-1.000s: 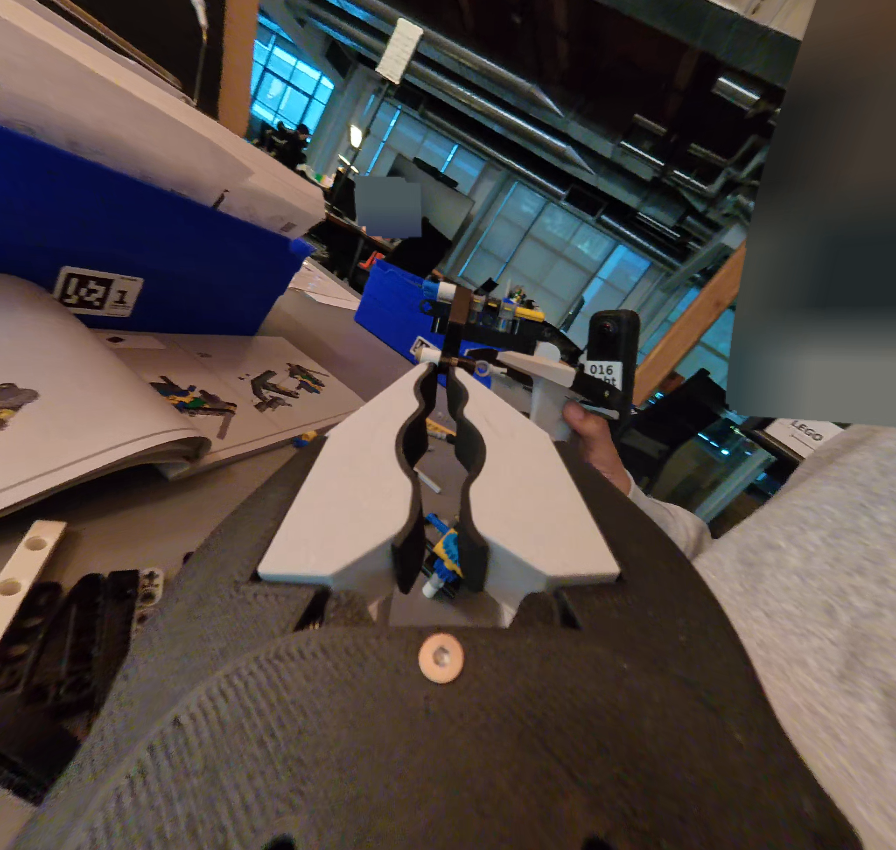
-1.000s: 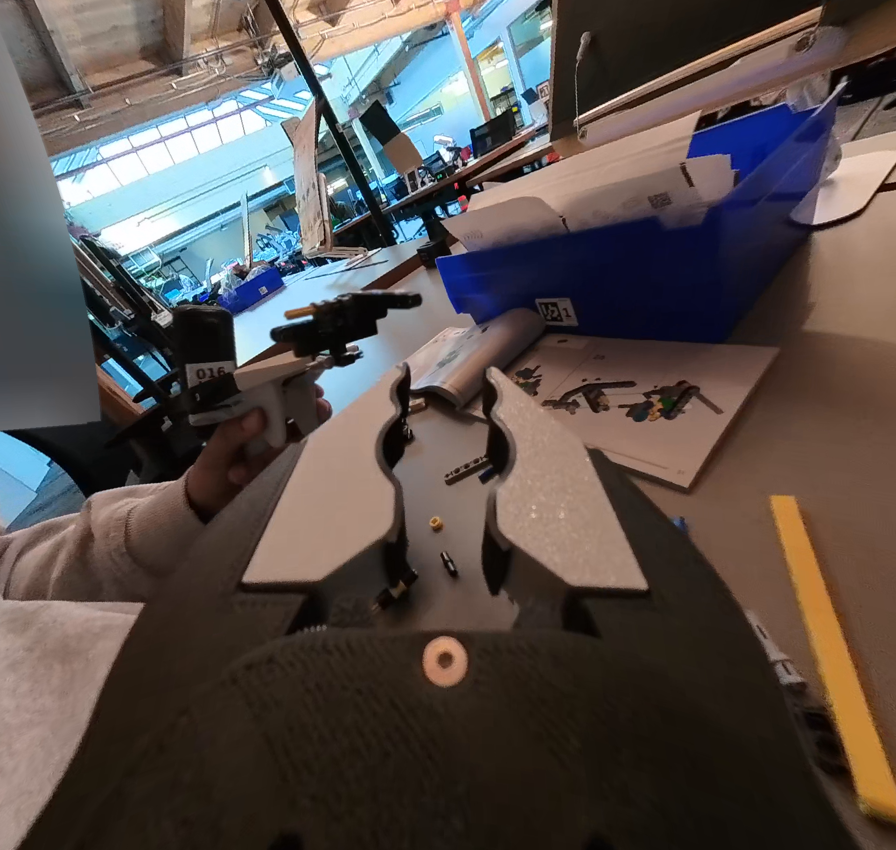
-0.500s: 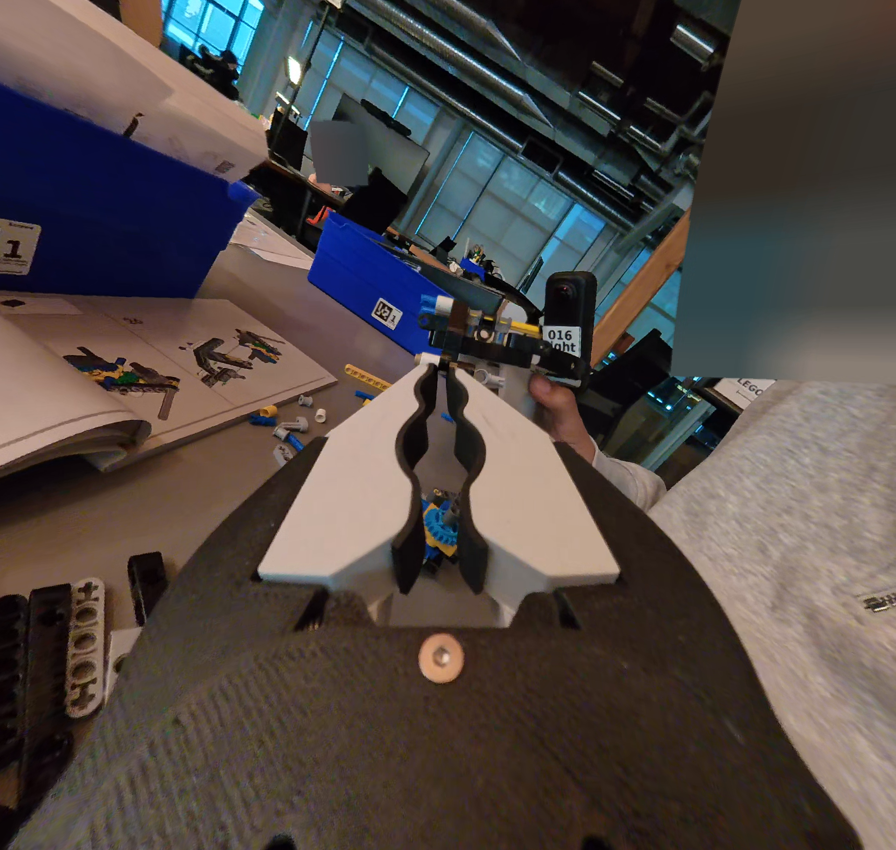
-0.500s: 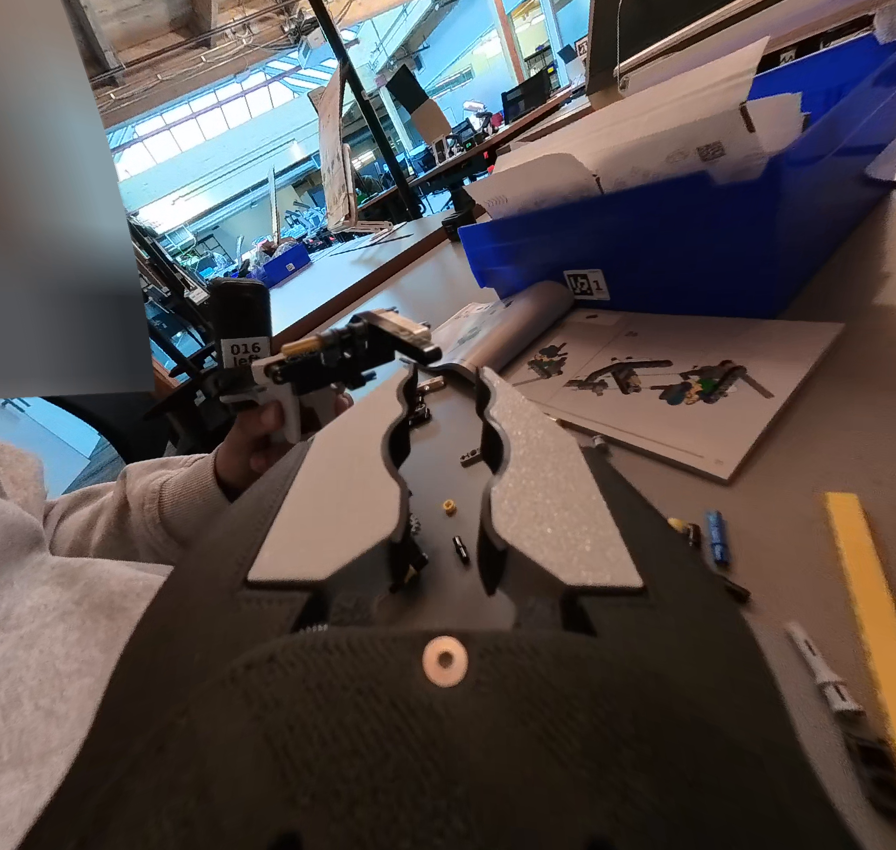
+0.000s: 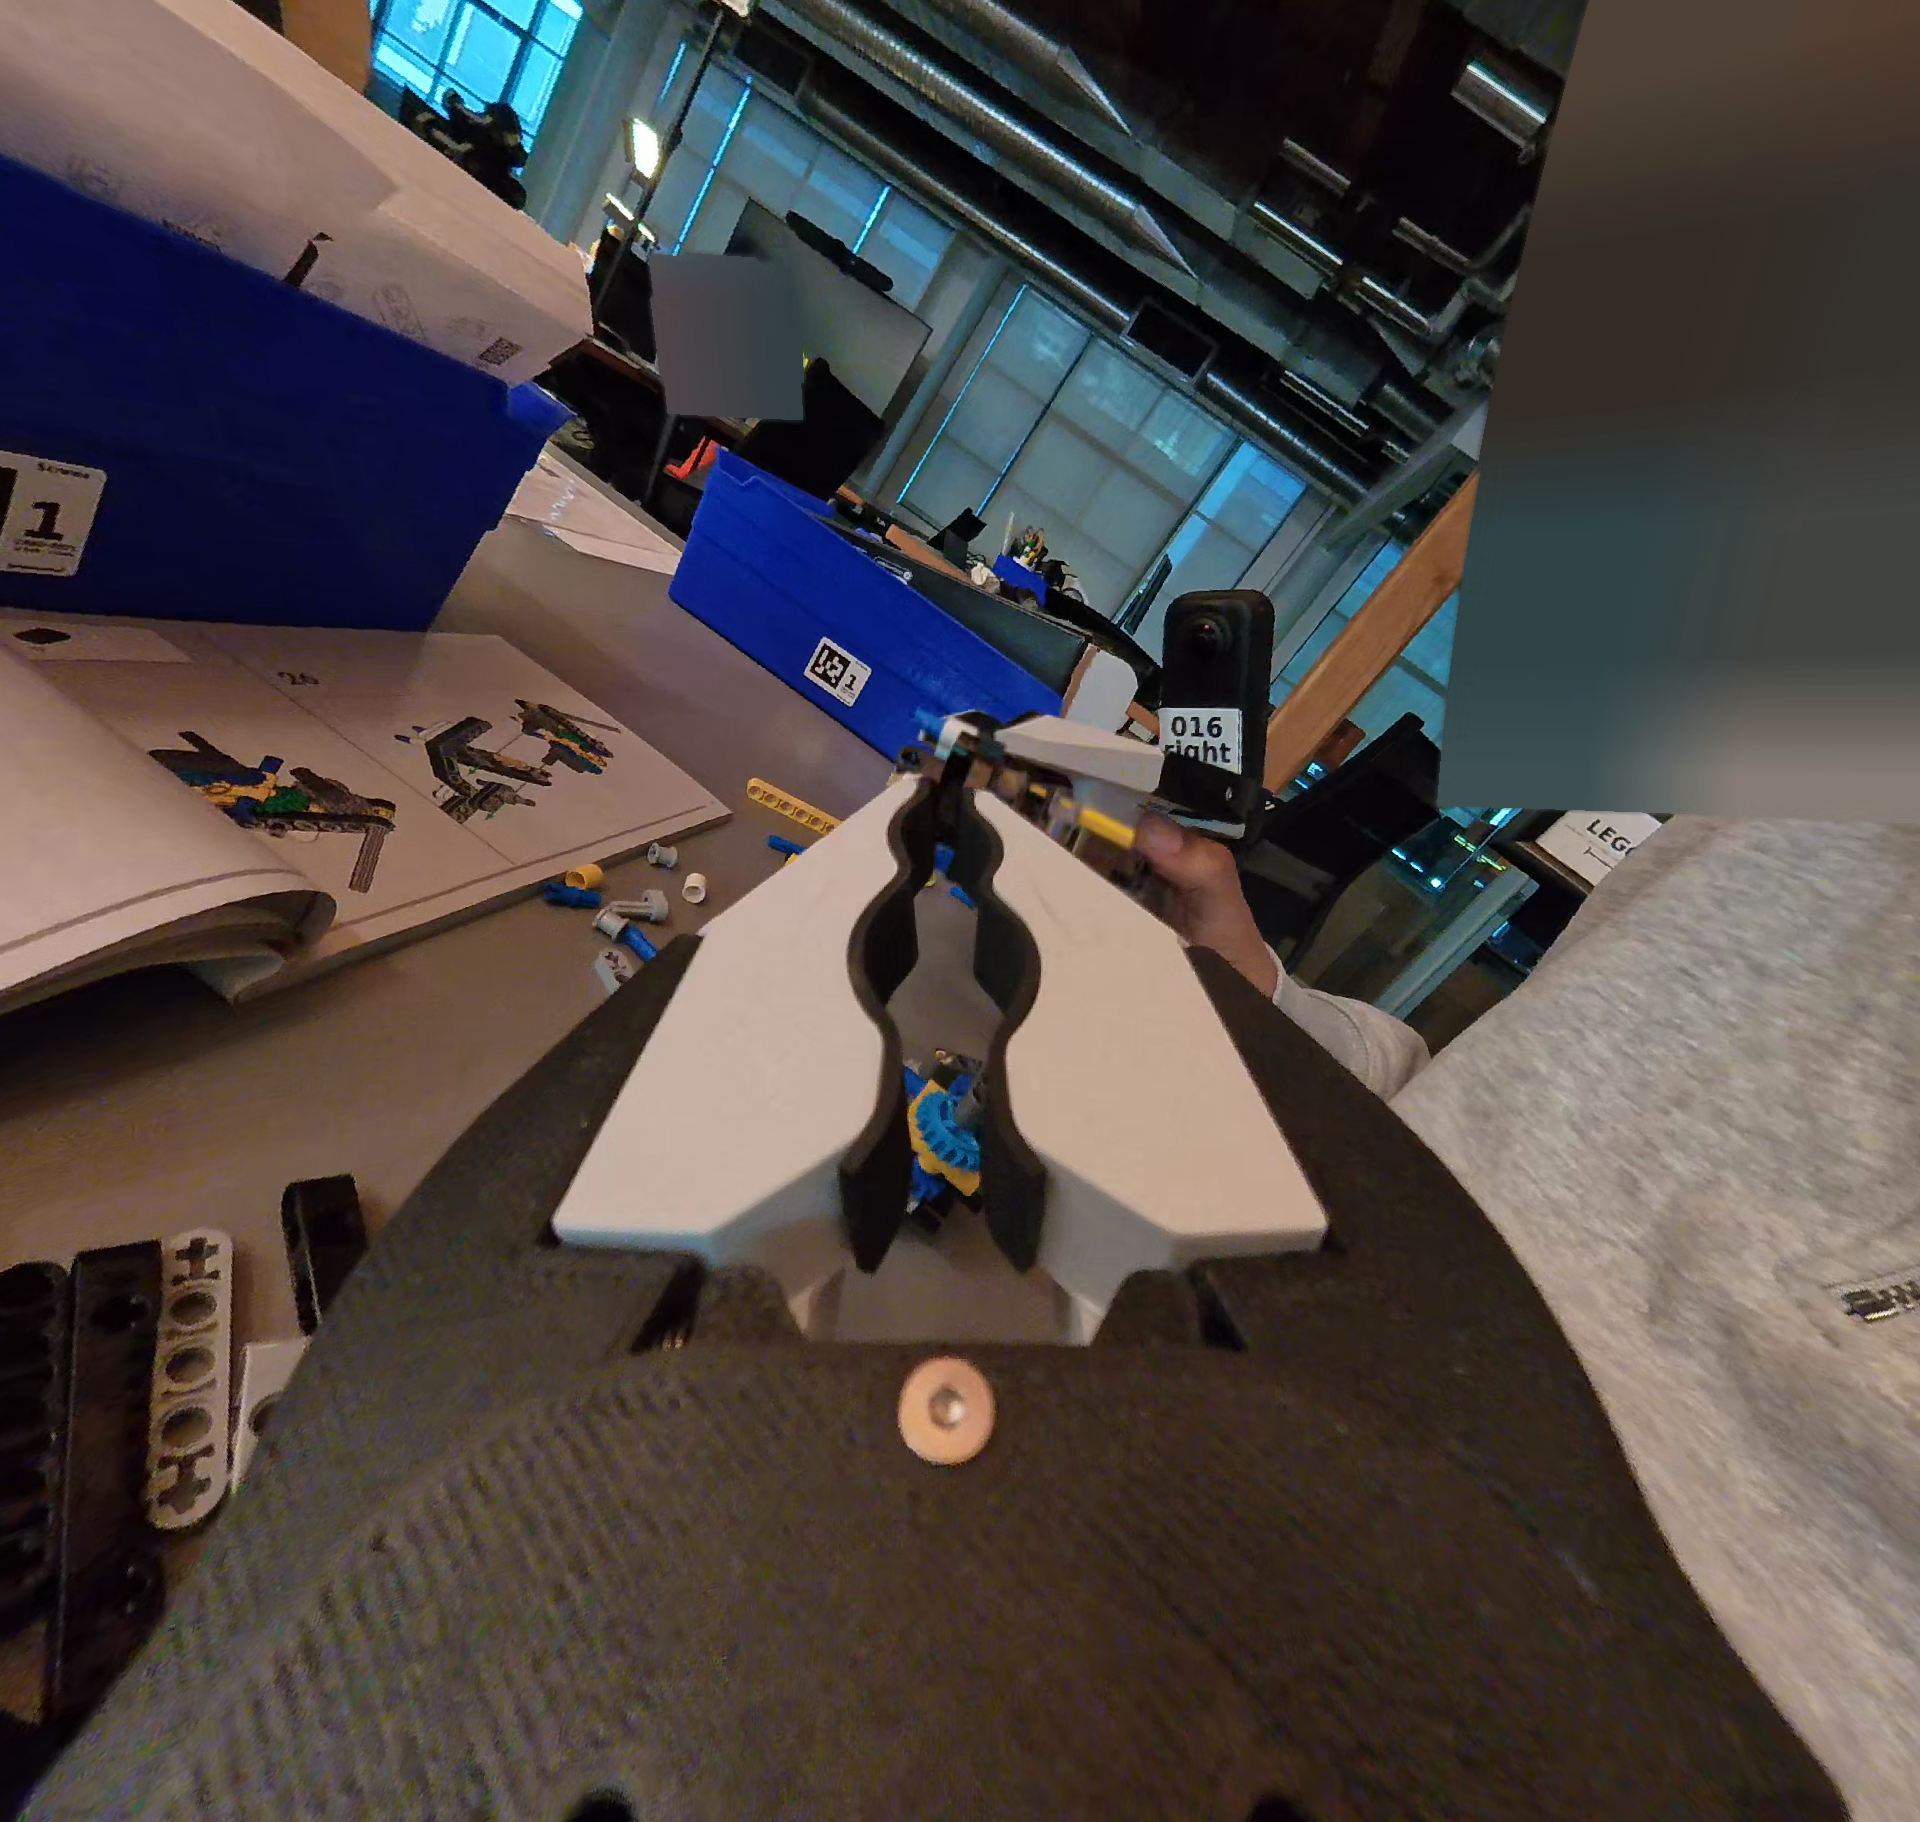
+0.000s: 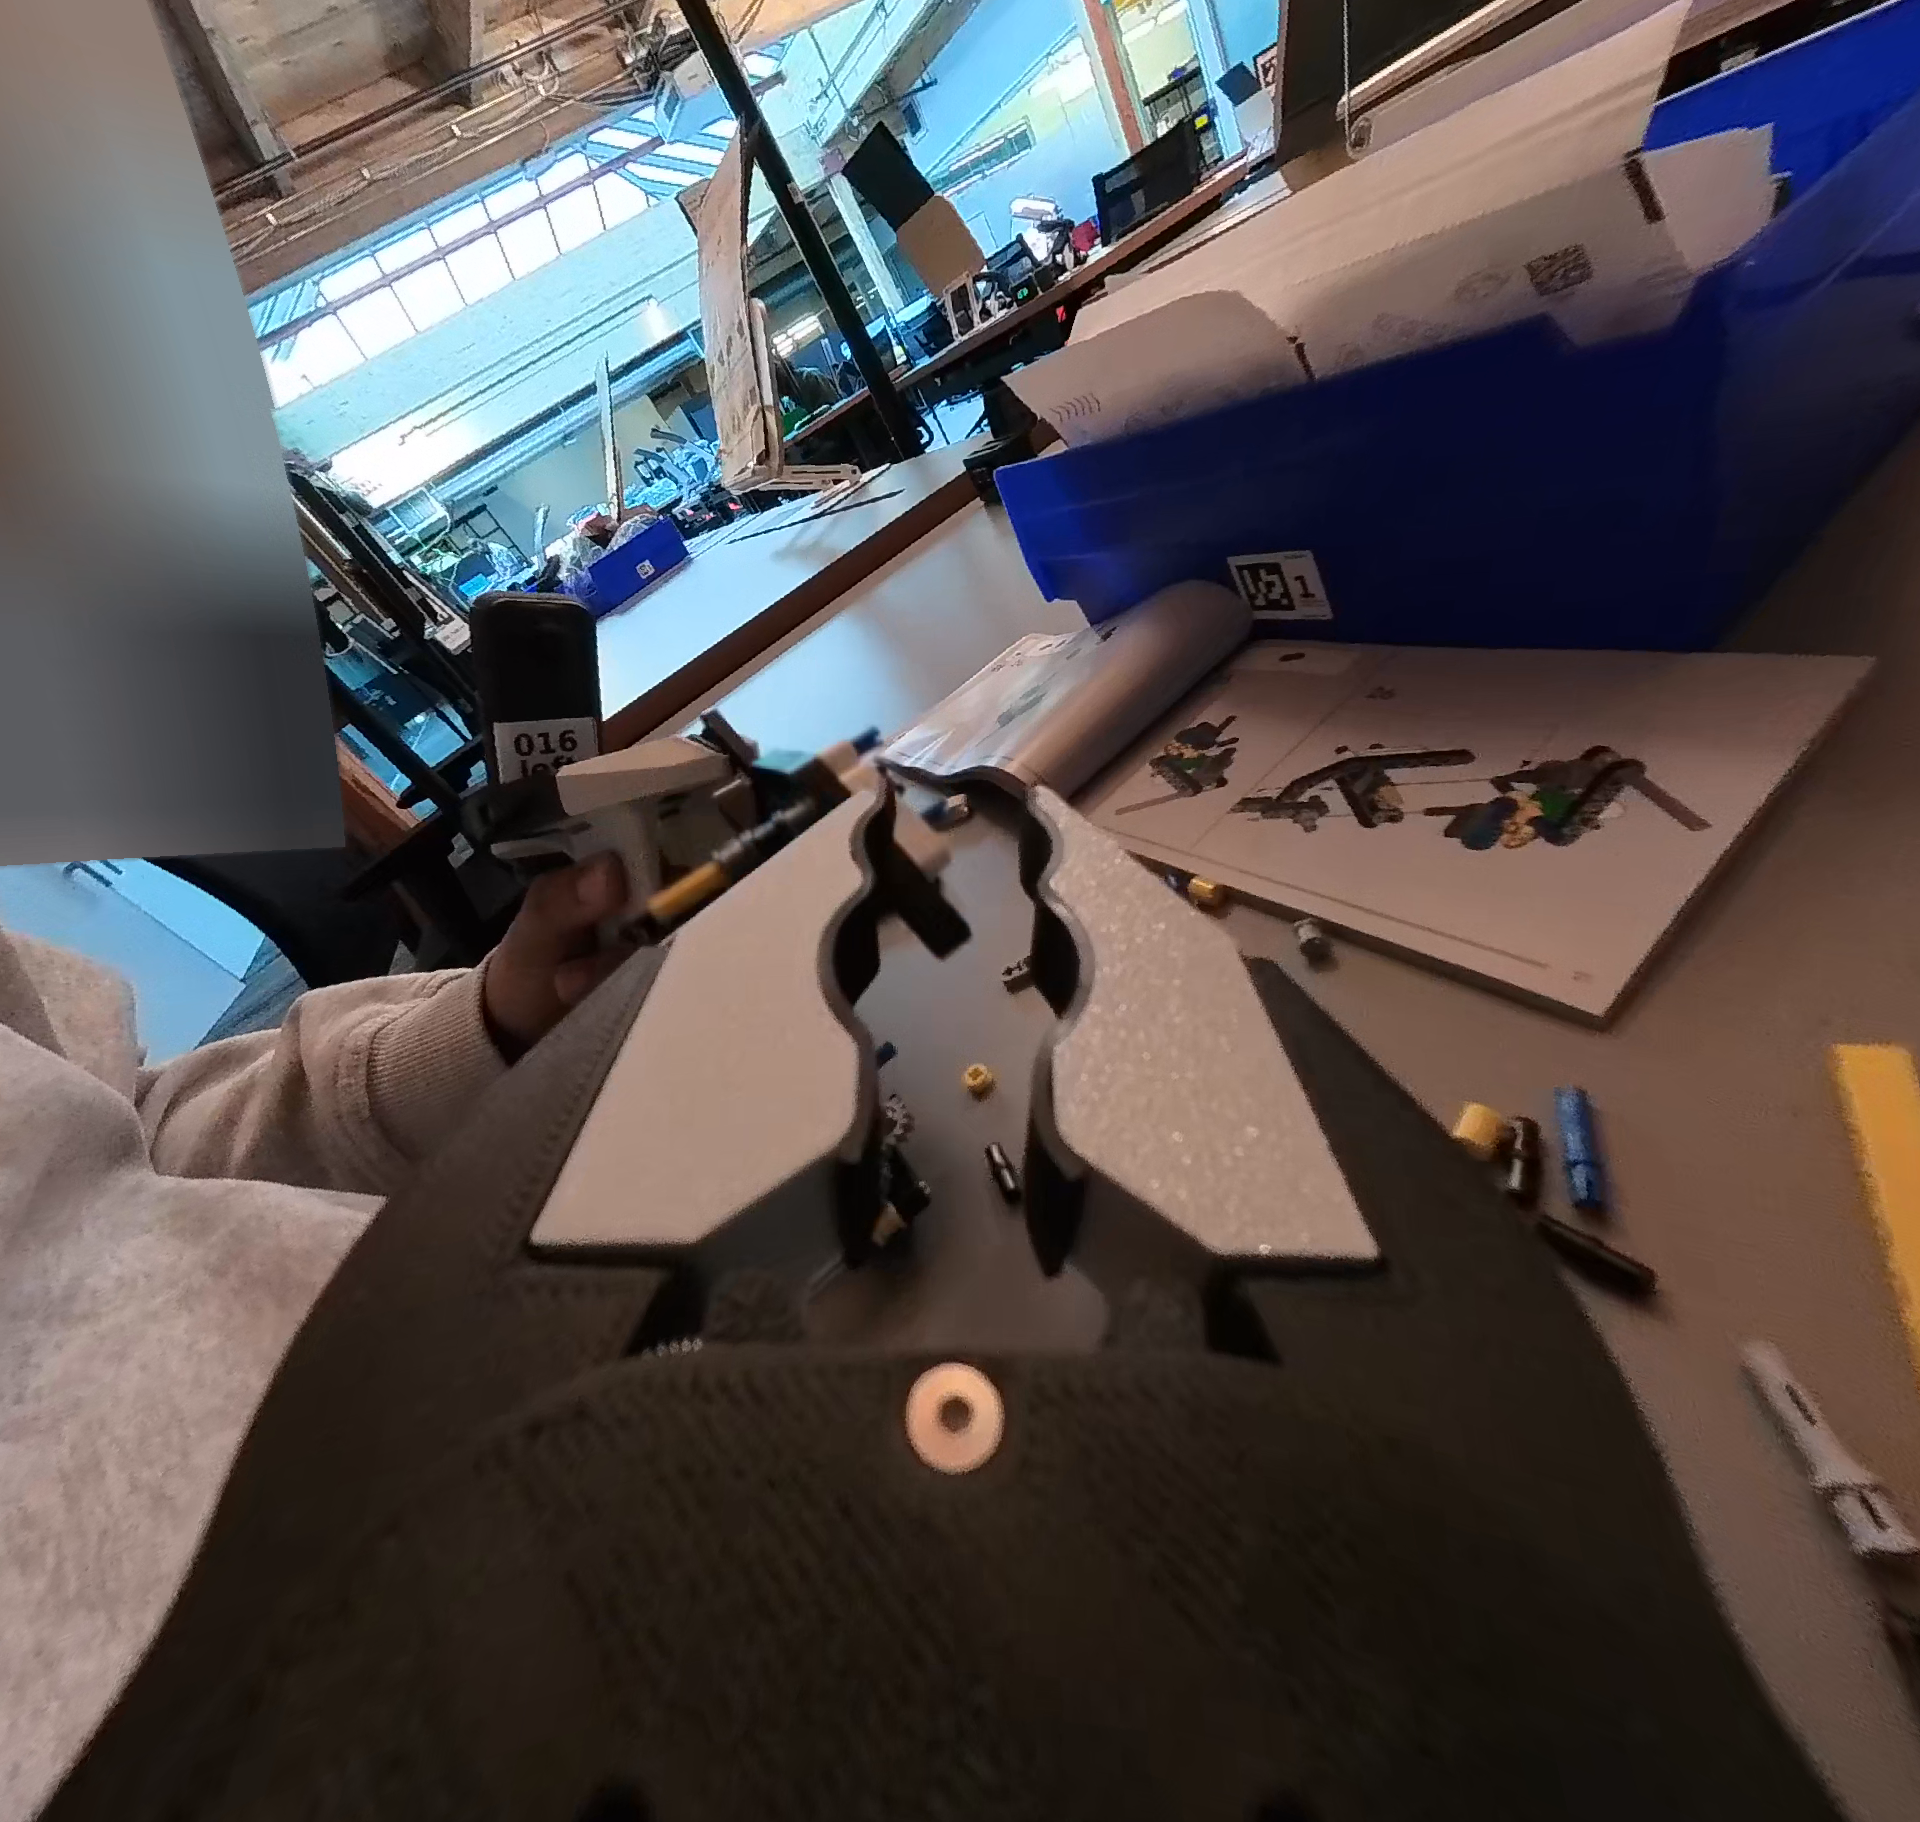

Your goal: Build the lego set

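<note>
My left gripper [image 5: 948, 793] is shut on a small black lego assembly [image 6: 774, 827] with yellow, blue and white parts and holds it above the table. My right gripper [image 6: 938, 798] is open. The assembly's black end sits between its tips, close to the left finger. In the left wrist view the right gripper's white finger [image 5: 1070, 746] meets my left tips from the right. In the right wrist view the left gripper's finger [image 6: 634, 785] comes in from the left. The open instruction booklet [image 6: 1455, 816] lies just beyond, and it also shows in the left wrist view [image 5: 364, 785].
A big blue bin [image 5: 260, 484] holding papers stands behind the booklet. A second blue bin [image 5: 831, 629] stands farther off. Loose small pins [image 5: 623, 910] lie by the booklet, black and white beams [image 5: 187, 1377] at lower left, and a yellow beam [image 6: 1881, 1149] at right. A blue and yellow gear piece [image 5: 940, 1138] lies under my left gripper. The grippers' ends are close to 9 centimeters from one another.
Both grippers have come together and tilted lower toward the table. The assembly in my left gripper, earlier off to the left of the right fingers, now reaches between them.
</note>
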